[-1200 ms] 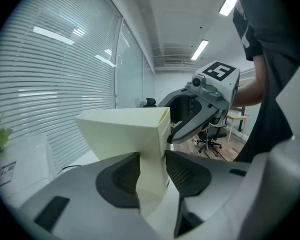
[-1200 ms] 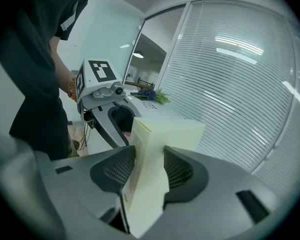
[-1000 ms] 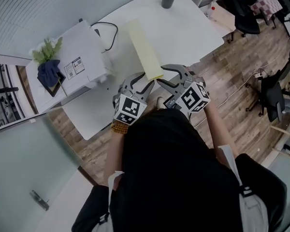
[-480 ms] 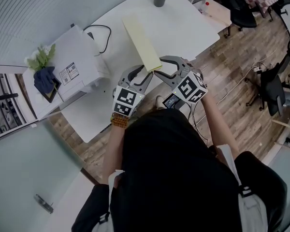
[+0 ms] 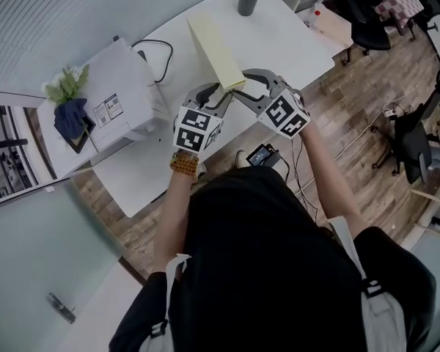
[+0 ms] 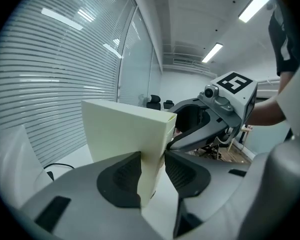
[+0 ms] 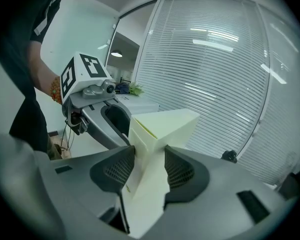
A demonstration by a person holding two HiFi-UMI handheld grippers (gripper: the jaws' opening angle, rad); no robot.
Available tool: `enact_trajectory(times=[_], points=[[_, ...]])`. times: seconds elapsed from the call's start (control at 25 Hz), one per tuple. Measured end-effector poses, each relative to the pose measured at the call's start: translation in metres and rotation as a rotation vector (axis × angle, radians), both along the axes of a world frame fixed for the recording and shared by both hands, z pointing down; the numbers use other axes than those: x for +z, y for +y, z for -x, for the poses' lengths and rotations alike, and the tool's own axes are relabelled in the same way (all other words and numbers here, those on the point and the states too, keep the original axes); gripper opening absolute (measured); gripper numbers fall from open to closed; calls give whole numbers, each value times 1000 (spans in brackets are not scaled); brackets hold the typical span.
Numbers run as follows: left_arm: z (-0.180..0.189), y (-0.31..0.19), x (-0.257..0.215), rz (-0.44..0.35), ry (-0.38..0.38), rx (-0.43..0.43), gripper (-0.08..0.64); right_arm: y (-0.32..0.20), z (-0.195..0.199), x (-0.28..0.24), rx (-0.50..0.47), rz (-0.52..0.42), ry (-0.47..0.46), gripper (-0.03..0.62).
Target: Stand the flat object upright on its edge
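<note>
Head view: left tongs (image 5: 221, 94) and right tongs (image 5: 243, 85) meet at the near end of the pale yellow box (image 5: 213, 46), which stretches away from them over the white counter (image 5: 282, 39). Left gripper view: the pads, which have just been closing, clamp that end. Right gripper view: the pads pinch the same end, facing the left tongs.

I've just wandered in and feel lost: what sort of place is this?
Probably an office: a white desk, black swivel chairs on a wood floor, and slatted window blinds.
</note>
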State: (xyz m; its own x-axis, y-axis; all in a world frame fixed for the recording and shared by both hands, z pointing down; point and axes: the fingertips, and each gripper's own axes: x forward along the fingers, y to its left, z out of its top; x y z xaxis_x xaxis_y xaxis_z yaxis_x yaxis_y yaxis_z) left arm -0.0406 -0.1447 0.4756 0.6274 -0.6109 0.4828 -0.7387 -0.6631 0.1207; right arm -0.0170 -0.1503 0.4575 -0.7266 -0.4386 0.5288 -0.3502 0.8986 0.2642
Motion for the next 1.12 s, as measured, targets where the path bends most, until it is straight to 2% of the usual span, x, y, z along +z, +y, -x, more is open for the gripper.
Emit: enact_trajectory(times=[0.28, 0.48, 0.92, 1.0, 1.12], points=[[9, -22, 0, 29, -32, -55, 149, -22, 13, 0, -28, -9, -13, 178], [9, -38, 1, 64, -111, -41, 149, -39, 10, 1, -7, 6, 8, 176], [13, -40, -1, 59, -30, -84, 150, -41, 14, -1, 25, 9, -84, 173], [16, -37, 0, 33, 2, -102, 158, -39, 8, -2, 59, 11, -132, 175], [32, -29, -8, -45, 41, -162, 136, -37, -12, -21, 151, -14, -257, 161]])
